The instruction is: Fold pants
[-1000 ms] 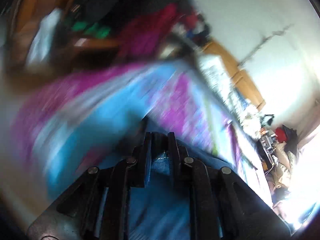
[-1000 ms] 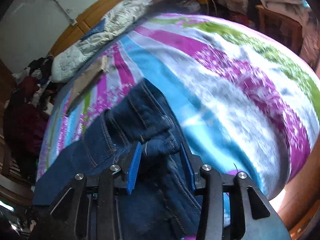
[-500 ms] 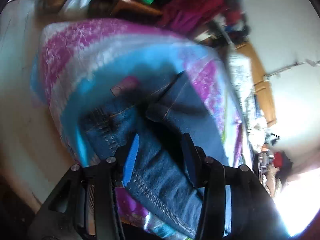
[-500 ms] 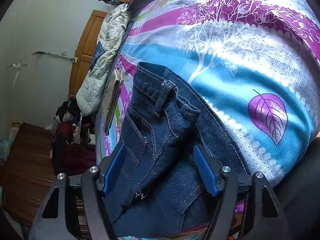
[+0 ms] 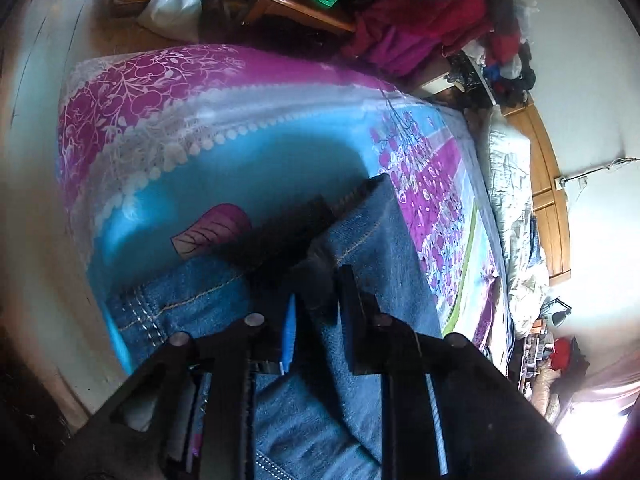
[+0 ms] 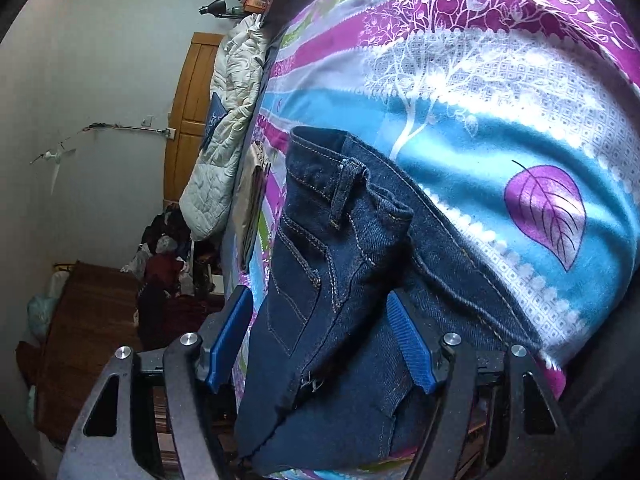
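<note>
1. Where the left gripper [image 5: 316,320] meets the dark blue denim pants [image 6: 340,288], its jaws stand nearly together on a raised ridge of cloth; grip looks firm, though shadow hides the exact contact.
2. Right gripper [image 6: 320,340]: jaws wide apart, blue pads either side of the bunched waistband end, holding nothing. Denim sits between the pads, apparently touching neither.
3. Pants lie on the striped magenta, white and turquoise bedspread [image 6: 500,92], close to the bed's near edge, partly doubled over. Belt loop [image 6: 346,188] and back pocket seams face up in the right wrist view.
4. Long axis, judged: runs away from both grippers, along the bed towards the pale quilted duvet [image 6: 224,144] at the far side.
5. Key relation: the waistband fold lies straight ahead of the open right jaws, so the right side is placed to close next; the left already has its hold.
6. Beyond: wooden headboard [image 5: 548,184], heaped red clothes [image 5: 404,24].
</note>
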The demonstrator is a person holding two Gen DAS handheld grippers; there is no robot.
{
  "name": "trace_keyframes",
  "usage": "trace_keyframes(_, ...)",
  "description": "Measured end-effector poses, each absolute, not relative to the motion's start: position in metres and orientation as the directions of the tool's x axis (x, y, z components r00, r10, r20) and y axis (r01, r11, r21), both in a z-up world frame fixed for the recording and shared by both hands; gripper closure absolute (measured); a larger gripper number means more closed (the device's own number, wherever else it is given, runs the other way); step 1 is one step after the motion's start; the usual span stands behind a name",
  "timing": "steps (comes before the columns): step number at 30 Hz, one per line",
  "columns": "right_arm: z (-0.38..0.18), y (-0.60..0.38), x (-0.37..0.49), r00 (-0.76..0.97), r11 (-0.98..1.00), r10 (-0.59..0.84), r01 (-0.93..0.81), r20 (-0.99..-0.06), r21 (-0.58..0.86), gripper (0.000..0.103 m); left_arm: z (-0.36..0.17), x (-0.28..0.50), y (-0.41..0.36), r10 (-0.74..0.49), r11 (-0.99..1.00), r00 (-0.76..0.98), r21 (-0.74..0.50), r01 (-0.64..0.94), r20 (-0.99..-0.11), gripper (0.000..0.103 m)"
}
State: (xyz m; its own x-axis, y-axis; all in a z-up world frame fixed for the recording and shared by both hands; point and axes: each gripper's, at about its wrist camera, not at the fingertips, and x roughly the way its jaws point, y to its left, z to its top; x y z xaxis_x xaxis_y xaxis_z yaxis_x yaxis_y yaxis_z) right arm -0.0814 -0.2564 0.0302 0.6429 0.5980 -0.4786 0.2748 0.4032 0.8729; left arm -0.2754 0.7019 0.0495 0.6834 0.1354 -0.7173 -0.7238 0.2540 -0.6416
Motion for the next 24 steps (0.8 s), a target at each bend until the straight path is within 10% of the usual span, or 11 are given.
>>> trace_keyframes(8, 0.012, -0.243, -0.051, 0.629, 0.444, 0.586, 0.278, -0.511, 0.852, 0.046, 0.042, -0.282, 0.697, 0.148, 0.276, 0.661, -0.611, -0.742, -0.736, 0.086)
trace_keyframes(11, 0.019, -0.235, -0.042, 0.619, 0.55, 0.526, 0.275, -0.583, 0.788, 0.091, 0.041, -0.279, 0.699, 0.153, 0.291, 0.641, -0.585, -0.757, -0.752, 0.091)
trace_keyframes(24, 0.173, -0.214, -0.024, 0.682, 0.742, 0.465, 0.048, -0.565, 0.669, 0.097, 0.115, -0.286, 0.697, 0.194, 0.365, 0.746, -0.659, -0.658, -0.637, 0.092)
